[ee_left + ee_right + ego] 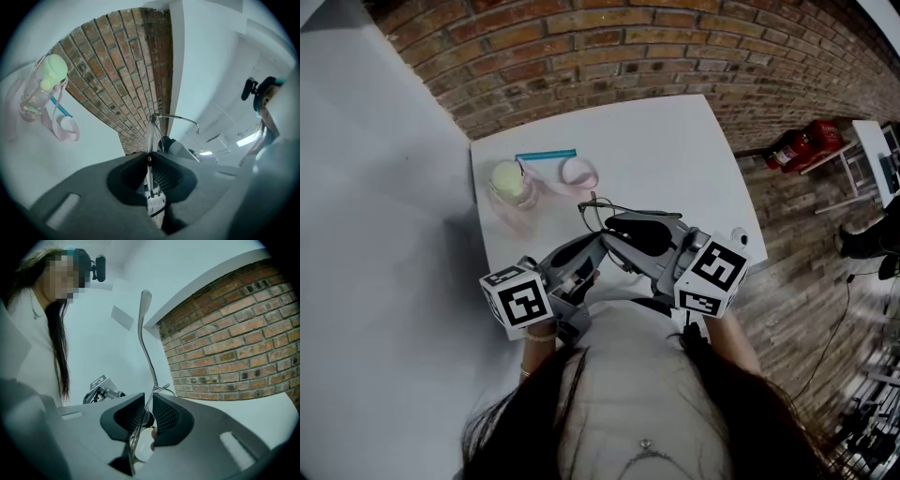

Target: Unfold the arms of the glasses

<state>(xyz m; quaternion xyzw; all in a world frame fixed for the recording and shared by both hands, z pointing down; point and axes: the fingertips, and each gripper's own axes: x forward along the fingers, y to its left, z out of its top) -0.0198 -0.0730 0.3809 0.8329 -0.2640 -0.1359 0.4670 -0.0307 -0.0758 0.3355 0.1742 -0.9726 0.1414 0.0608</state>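
Two grips on the glasses (142, 319) — left gripper (149, 158), right gripper (149, 414).

No readable words, numbers or brands. The white cube (517, 302) on the left gripper (149, 159) and the second white cube (713, 277) on the right gripper (149, 414) bear only black square marker patterns.

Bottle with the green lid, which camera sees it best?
The left gripper view: the bottle looks big, green lid and pink strap clear. The head view shows it small, from above. The right gripper view misses it.
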